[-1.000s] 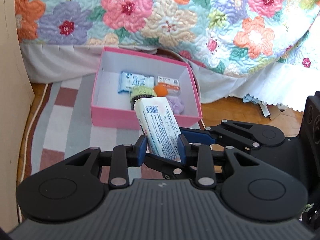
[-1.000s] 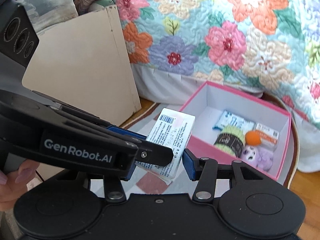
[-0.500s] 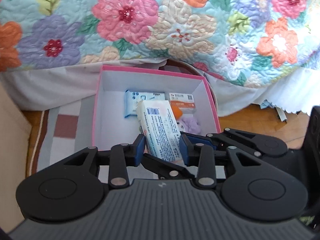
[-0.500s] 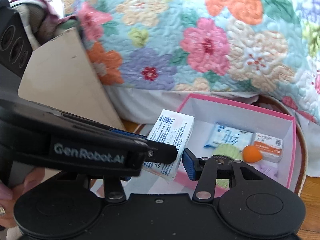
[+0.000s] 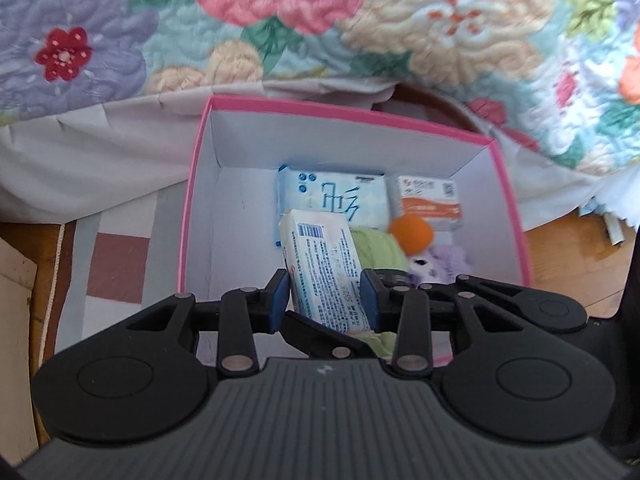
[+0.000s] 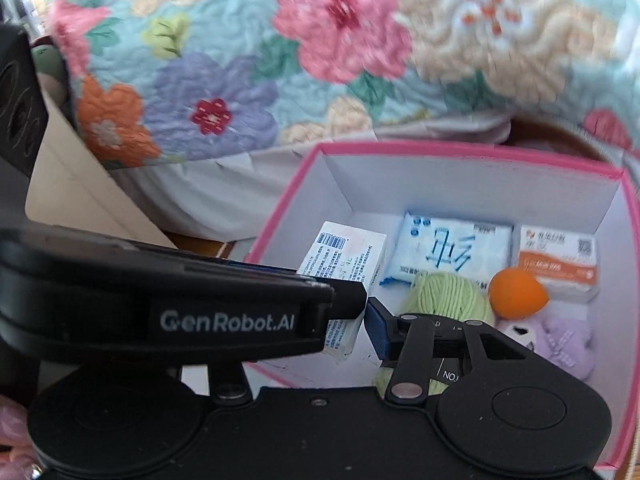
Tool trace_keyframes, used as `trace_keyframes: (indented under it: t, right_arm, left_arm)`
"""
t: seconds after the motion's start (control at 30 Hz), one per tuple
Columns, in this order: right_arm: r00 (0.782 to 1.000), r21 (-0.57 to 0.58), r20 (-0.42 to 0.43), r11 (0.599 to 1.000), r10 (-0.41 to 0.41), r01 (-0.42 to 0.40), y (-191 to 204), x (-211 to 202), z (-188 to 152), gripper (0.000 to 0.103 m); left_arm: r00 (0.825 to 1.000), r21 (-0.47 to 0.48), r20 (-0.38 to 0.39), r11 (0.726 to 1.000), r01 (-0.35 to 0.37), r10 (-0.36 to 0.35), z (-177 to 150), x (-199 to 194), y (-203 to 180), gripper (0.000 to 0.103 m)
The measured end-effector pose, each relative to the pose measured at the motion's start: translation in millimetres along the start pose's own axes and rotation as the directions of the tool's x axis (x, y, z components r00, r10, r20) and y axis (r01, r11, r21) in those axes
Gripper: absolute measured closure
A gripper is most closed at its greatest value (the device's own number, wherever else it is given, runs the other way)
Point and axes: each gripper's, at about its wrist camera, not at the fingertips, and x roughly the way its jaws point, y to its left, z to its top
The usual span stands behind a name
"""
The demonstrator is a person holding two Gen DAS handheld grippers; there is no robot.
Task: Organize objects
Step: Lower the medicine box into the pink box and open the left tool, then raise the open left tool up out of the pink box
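Note:
My left gripper is shut on a white box with blue print and a barcode, held over the open pink box. The held box also shows in the right wrist view, inside the pink box near its left wall. In the pink box lie a blue tissue pack, an orange-and-white box, an orange ball, green yarn and a purple plush. My right gripper sits just beside the left one; its left finger is hidden behind the left gripper.
A floral quilt with a white skirt hangs behind the pink box. A striped rug lies under the box on a wood floor. A beige board stands at the left.
Both grippers have moved forward and down toward the pink box. The held white box has gone from in front of the box's near wall to over its inside.

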Motion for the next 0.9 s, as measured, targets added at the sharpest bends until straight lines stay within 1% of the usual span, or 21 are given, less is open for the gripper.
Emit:
trace_keyframes:
  t: [0.2,0.4,0.47,0.6,0.67,0.77,0.9]
  right_arm:
    - [0.999,0.034,-0.032,0.999,0.008,-0.007,-14,19,-6,0.049]
    - [0.998,0.027,-0.057,1.000,-0.005,0.006,-16,33,-8,0.049]
    - [0.998,0.014,-0.066,1.000,-0.012,0.013,-15,36,-7,0.047]
    - [0.998,-0.024,-0.057,1.000,-0.021,0.020,-13,35,-8,0.045]
    - [0.999,-0.032,-0.050,0.999,-0.020,0.019,-13,32,-7,0.045]
    - [1.000,-0.053,-0.017,0.998,-0.021,0.020,-13,19,-5,0.045]
    - [1.000,-0.084,0.011,0.996,-0.025,0.026,-9,1,-5,0.044]
  left_arm:
    - [0.999,-0.009,-0.042,1.000,-0.002,0.002,1,26,7,0.070]
    - [0.998,0.015,-0.048,0.999,-0.040,0.041,0,39,6,0.070]
    - [0.998,0.011,-0.041,0.999,-0.038,0.039,0,41,8,0.070]
    - [1.000,0.002,-0.021,1.000,-0.022,0.022,1,41,14,0.070]
    - [0.999,-0.003,-0.013,0.999,-0.036,0.036,2,38,16,0.070]
    - [0.998,0.009,0.015,0.999,-0.053,0.053,1,29,17,0.070]
    - [0.998,-0.001,0.037,0.999,-0.046,0.046,-1,14,16,0.070]
